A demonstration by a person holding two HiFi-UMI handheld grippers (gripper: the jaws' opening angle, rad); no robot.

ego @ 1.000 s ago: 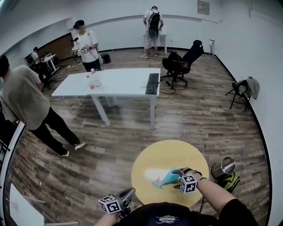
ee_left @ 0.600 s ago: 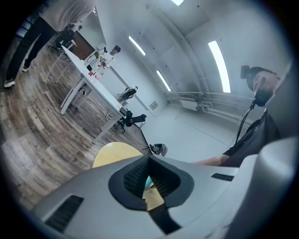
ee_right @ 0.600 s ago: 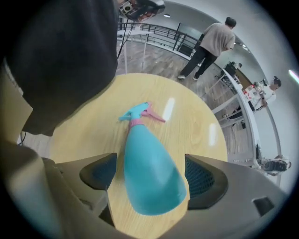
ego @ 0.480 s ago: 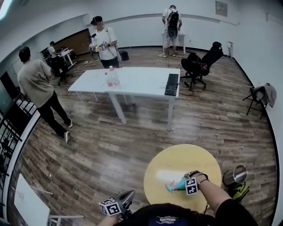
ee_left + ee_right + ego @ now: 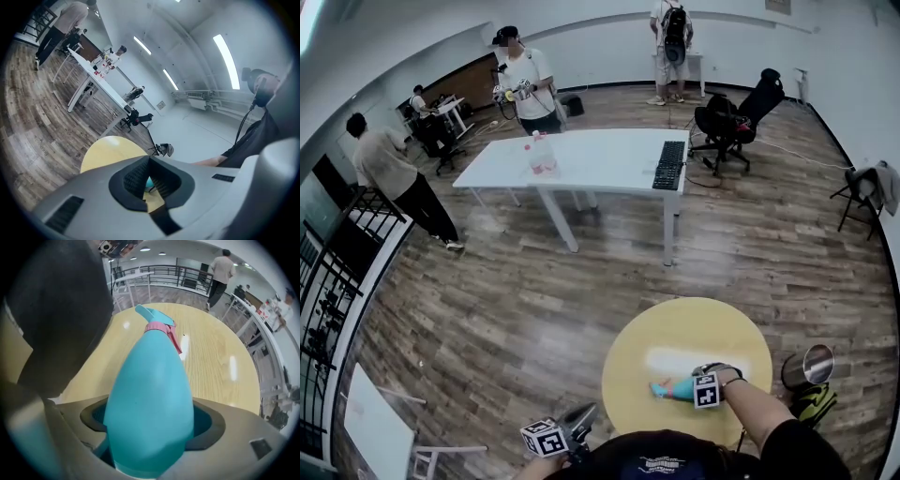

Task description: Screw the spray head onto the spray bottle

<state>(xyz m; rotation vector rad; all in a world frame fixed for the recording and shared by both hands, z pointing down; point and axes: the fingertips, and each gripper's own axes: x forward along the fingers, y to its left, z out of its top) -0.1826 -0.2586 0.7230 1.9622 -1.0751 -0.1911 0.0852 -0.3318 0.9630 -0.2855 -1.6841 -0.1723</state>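
My right claw (image 5: 149,437) clamps the spray bottle (image 5: 150,390), with the spray head (image 5: 153,318) apparently seated. Next, I open the shut, empty left claw (image 5: 149,180) to tighten it.

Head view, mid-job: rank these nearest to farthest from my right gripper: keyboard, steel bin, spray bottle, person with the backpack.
1. spray bottle: clamped in the right gripper, over the yellow table.
2. steel bin: on the floor, just right of that table.
3. keyboard: right end of the white table, mid-room.
4. person with the backpack: by the far wall.
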